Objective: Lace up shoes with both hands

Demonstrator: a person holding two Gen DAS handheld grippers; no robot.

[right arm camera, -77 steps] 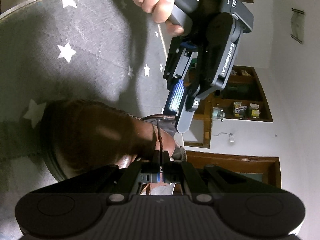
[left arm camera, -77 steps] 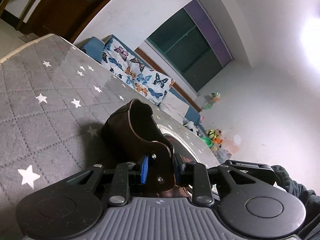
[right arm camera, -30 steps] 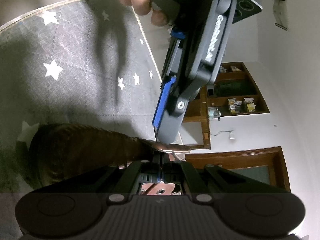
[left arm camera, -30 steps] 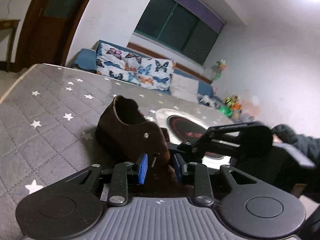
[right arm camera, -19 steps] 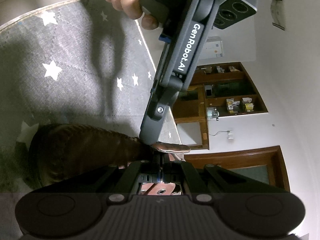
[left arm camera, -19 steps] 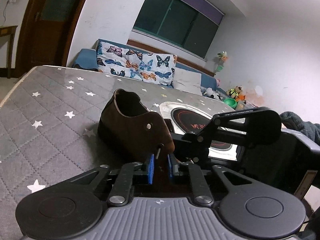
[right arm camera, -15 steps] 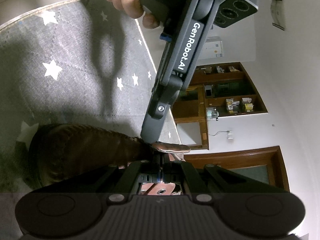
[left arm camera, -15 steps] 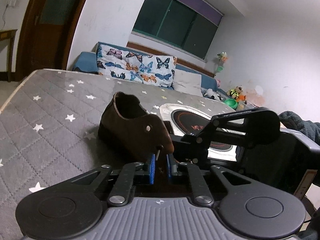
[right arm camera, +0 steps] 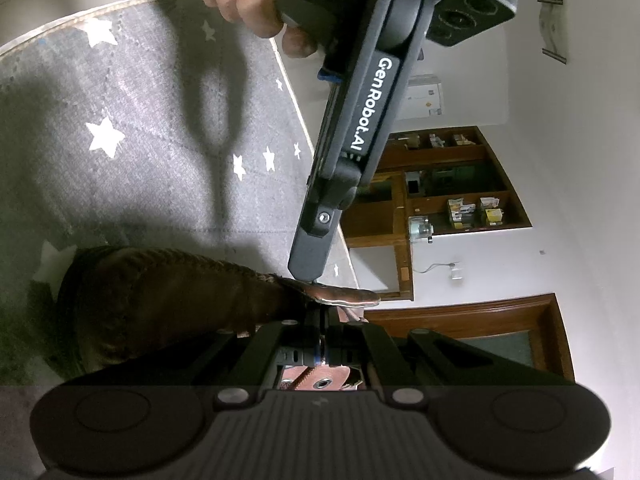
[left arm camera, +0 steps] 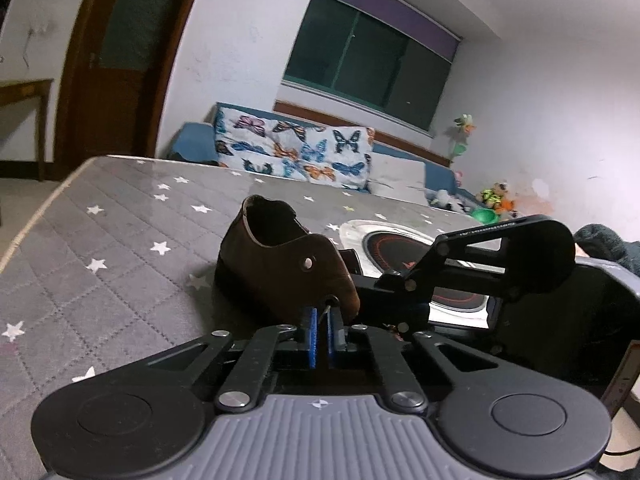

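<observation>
the shoe point(left arm camera: 280, 264) is dark brown suede with a small silver eyelet point(left arm camera: 307, 263) on its side flap; seen from the right wrist camera, the shoe point(right arm camera: 168, 304) looks a glossier reddish brown near the flap edge. the mattress point(left arm camera: 100, 248) is grey, quilted in a diamond pattern and scattered with white stars, with a pale cream edge. the left gripper point(left arm camera: 320, 334) is black with bright blue pads on its fingers point(left arm camera: 311, 336). the right gripper point(right arm camera: 322, 344) is black too, with a sliver of blue between its fingers. the other gripper's body carries white lettering on black. the cushion point(left arm camera: 292, 152) beyond the mattress's far edge is white with blue, orange and black butterflies.
</observation>
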